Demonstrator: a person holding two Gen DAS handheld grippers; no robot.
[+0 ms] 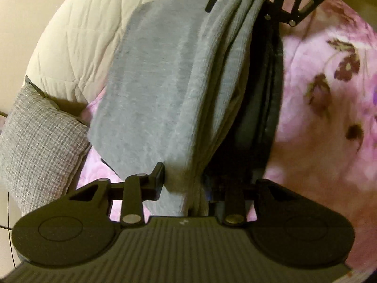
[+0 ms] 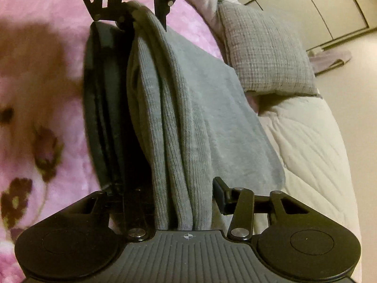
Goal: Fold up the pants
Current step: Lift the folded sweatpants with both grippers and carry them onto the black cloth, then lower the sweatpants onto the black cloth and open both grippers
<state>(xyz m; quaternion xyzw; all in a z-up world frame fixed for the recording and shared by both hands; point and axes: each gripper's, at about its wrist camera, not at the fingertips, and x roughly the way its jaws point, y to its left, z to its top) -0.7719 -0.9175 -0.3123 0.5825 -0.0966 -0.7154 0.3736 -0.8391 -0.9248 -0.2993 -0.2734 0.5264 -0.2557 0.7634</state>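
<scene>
Pink floral blanket (image 1: 318,118) under ribbed grey pants (image 1: 165,82), seemingly claw-pinched (image 1: 183,184).

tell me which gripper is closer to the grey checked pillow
Left. The left gripper, clamped on the pants, sits beside the pillow; the right gripper holds the pants' other end, farther away.

no readable text, only a crosshair mark on right gripper (image 2: 186,202) base

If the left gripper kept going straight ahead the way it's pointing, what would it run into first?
Probably the right gripper, which faces it from the far end of the grey pants stretched between them. The left gripper is already clamped on that cloth.
</scene>
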